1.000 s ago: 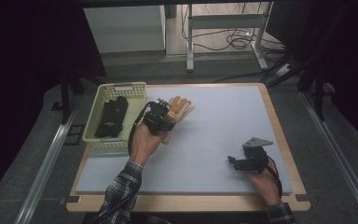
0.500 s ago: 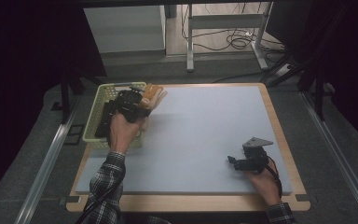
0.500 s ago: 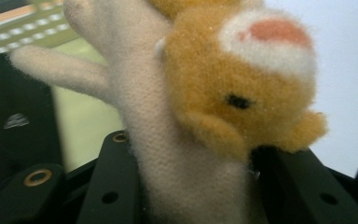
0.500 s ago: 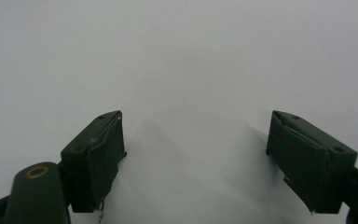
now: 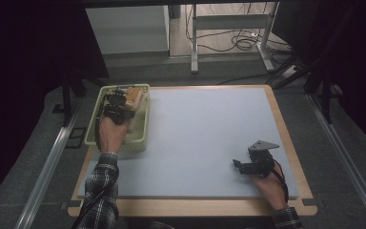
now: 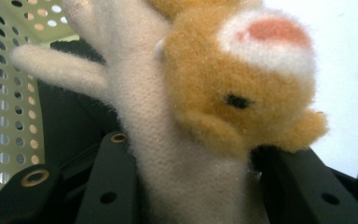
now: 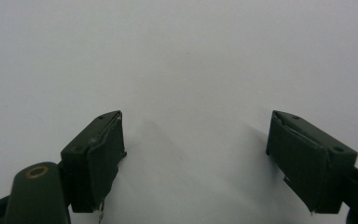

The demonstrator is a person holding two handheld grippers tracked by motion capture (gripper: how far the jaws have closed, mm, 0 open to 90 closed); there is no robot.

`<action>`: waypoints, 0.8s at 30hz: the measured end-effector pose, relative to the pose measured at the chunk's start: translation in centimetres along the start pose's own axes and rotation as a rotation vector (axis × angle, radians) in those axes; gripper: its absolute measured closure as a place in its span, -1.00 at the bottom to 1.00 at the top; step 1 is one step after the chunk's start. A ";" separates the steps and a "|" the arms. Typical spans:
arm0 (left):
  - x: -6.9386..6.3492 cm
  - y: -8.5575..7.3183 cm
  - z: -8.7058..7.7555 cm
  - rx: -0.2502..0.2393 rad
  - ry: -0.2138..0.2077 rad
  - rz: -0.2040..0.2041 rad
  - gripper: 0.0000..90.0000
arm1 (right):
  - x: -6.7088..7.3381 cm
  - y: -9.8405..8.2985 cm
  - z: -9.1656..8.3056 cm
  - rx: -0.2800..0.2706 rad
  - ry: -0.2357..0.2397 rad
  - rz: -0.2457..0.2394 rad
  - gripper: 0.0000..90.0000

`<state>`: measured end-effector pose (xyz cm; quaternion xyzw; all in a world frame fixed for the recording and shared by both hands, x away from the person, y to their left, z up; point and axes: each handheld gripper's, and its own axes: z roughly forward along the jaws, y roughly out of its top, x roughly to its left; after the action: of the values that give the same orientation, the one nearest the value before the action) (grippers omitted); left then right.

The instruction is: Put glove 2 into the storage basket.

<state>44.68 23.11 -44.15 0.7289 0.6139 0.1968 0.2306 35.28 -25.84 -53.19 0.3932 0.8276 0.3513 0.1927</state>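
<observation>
My left gripper [image 5: 123, 101] is shut on an orange and cream plush toy [image 5: 133, 94] and holds it over the far end of a pale green perforated basket [image 5: 142, 143] at the table's left. In the left gripper view the plush toy [image 6: 233, 93] is squeezed at its cream body between my two black jaws, and the basket wall [image 6: 9, 116] stands behind it on the left. A black object [image 6: 70, 130] lies in the basket below the toy. My right gripper [image 5: 238, 165] rests low on the mat at the near right, open, with nothing between its fingers [image 7: 98, 154].
A light blue-grey mat [image 5: 209, 129] covers most of the wooden table [image 5: 195, 207]. The basket sits at its left edge. Beyond the far edge are a white cabinet [image 5: 126, 31], metal table legs and floor cables [image 5: 240, 43].
My left hand has carried the plush toy leftward from the mat's far left to above the basket. The right gripper has stayed where it was.
</observation>
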 end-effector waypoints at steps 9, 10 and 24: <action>0.1 0.3 3.1 0.061 0.037 -0.016 0.33 | 0.0 0.0 0.0 -0.001 0.000 -0.001 -0.59; 0.0 0.5 3.6 0.075 0.042 -0.014 0.33 | 0.0 0.0 0.0 -0.001 0.000 -0.001 -0.59; -0.9 1.4 7.1 0.144 0.047 0.011 0.05 | 0.0 0.0 0.0 -0.002 0.000 -0.002 -0.59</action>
<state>49.73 21.32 -49.12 0.7420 0.6278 0.1706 0.1618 35.28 -25.85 -53.19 0.3923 0.8276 0.3519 0.1934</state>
